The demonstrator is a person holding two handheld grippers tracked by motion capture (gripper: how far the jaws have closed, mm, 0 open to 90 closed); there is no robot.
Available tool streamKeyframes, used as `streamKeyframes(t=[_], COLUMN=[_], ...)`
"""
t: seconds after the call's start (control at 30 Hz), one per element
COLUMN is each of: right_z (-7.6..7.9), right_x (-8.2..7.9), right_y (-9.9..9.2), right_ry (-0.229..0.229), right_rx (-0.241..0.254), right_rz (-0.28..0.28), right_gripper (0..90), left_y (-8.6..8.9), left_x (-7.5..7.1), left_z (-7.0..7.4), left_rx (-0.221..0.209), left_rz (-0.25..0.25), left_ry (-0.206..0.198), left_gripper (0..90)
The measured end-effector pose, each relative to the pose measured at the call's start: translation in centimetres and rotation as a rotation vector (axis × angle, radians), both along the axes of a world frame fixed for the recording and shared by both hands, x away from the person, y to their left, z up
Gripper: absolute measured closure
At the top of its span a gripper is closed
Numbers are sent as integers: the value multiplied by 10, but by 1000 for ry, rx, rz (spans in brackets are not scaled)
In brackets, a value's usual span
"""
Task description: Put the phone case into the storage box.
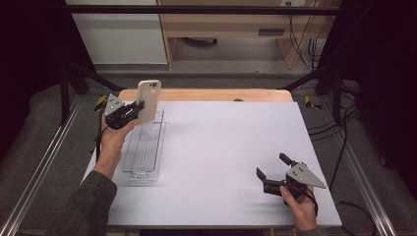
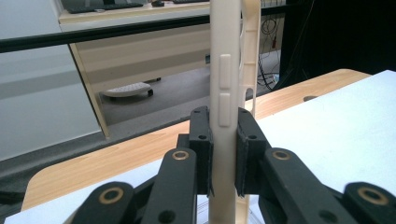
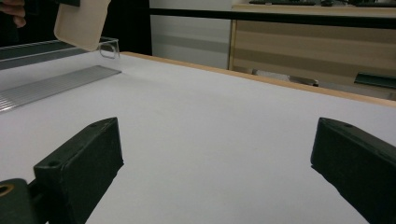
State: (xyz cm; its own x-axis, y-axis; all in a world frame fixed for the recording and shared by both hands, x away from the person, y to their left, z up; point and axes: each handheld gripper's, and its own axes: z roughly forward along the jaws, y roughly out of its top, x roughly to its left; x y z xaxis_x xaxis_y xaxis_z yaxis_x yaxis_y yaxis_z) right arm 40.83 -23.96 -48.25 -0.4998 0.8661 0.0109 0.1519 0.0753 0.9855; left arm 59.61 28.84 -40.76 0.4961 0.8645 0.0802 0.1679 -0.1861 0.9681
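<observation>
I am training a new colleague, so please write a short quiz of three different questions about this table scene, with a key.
1. True or false: the left gripper is shut on the phone case.
2. Where is the phone case held? A) flat on the white table B) upright above the far end of the clear tray C) between the jaws of the right gripper
3. How do the right gripper's jaws stand, and what is between them?

Key:
1. True; the jaws clamp its edge.
2. B
3. Open, with nothing between them, low over the white table.
</observation>
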Motion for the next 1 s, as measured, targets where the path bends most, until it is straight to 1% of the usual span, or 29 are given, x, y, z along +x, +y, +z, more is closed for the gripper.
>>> streamKeyframes(t=[0.37, 0.7, 1.0], right_z=[0, -1, -1], right_x=[0, 0, 1], right_y=[0, 0, 0], right_ry=[2, 3, 6], right_rx=[-1, -2, -8], right_rz=[-4, -6, -1], right_gripper=[23, 23, 23], left_y=[2, 1, 2], left_x=[2, 3, 4], left_z=[-6, -11, -13], left_rx=[-7, 9, 14], left_rz=[-2, -1, 0], left_ry=[19, 28, 38], left_gripper=[792, 792, 792])
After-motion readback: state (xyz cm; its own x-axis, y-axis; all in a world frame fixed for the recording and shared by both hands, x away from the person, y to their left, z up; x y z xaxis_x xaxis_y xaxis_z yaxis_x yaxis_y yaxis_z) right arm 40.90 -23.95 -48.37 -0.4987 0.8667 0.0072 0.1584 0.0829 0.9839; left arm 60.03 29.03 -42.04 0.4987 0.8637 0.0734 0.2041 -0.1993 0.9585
